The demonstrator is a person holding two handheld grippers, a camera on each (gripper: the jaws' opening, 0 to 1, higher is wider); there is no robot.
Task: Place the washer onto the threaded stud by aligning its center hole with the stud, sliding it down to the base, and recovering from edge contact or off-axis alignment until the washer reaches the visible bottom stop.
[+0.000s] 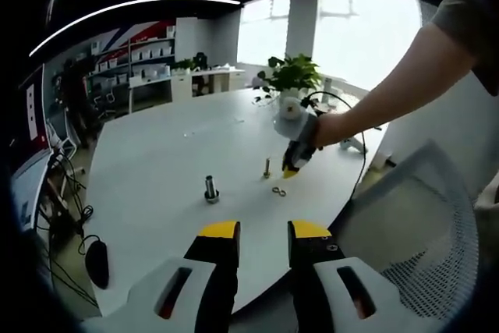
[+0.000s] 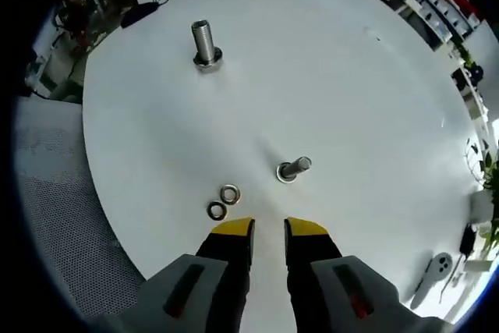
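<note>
Two washers (image 2: 224,202) lay touching on the counter (image 2: 374,99), just ahead-left of the right tool (image 2: 269,229), whose jaws were narrowly parted and empty. The stud (image 2: 292,168) stood just ahead-right. Both washers could be nipped together. The left tool (image 1: 263,231), narrowly parted and empty, was held well back.

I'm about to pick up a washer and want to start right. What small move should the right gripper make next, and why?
Probably ease the right gripper down and slightly left onto the nearer washer. Its jaws are open and empty just above the table, both washers lie loose beside them, and the small stud is bare.
</note>
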